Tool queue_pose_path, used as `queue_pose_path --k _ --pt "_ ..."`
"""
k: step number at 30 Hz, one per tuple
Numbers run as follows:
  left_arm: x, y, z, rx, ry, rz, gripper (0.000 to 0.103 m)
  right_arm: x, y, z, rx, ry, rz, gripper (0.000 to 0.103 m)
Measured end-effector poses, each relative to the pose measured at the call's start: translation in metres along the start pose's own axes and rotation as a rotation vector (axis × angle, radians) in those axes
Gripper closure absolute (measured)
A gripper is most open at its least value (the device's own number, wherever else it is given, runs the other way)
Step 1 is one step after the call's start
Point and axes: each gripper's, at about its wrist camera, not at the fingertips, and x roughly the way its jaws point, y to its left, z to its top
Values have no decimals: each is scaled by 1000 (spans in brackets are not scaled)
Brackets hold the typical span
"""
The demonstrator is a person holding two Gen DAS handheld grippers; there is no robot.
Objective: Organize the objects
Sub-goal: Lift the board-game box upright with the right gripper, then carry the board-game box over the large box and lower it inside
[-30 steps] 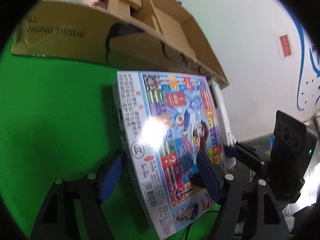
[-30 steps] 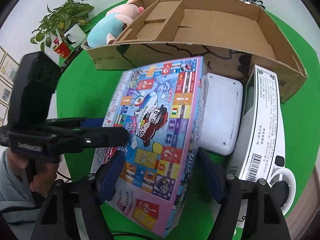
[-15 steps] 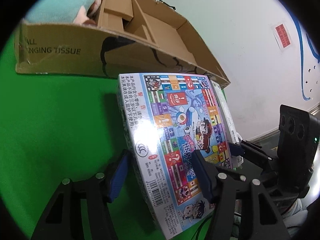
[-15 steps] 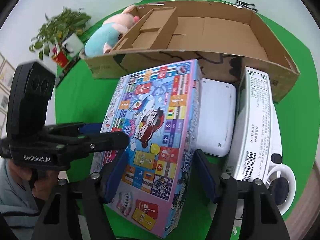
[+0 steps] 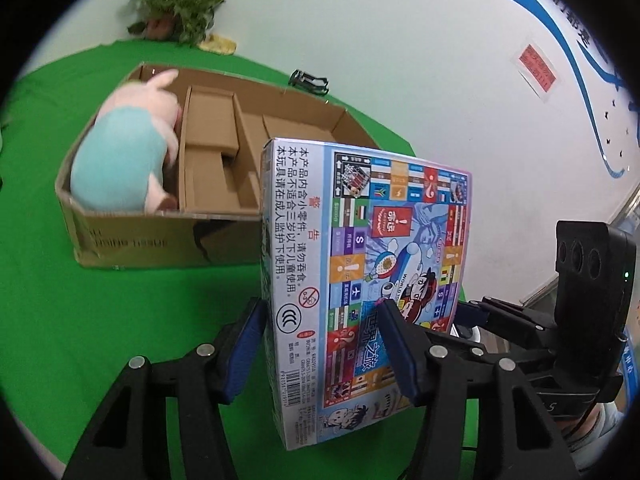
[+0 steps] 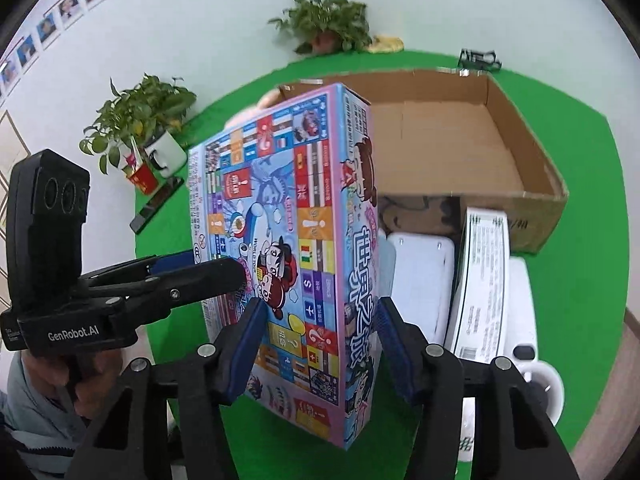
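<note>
Right wrist: both grippers clamp board-game box (image 6: 320,248).

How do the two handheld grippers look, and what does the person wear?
Both grippers, the left gripper and the right gripper, have black angular fingers with silver screw heads and blue pads. The left one's body reads "GenRobot.AI" below a black camera block. A grey sleeve covers the arm.
</note>
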Motion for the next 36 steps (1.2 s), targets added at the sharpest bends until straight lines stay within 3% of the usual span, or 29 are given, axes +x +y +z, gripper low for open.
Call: queue_pose_path --k 1,8,15,24,36 --pt "15 -16 6 6 -8 11 46 -2 0 1 1 -9 0 49" --pt "11 -28 25 38 -46 53 56 -11 -5 20 38 -62 -4 49" --pt "16 -45 49 60 -64 78 56 -18 -12 45 35 -97 -18 50" --pt "23 -47 94 64 -93 97 56 -20 -22 100 -1 -137 -6 50" --pt "50 -37 159 74 -64 126 57 11 -38 176 -19 -129 17 50"
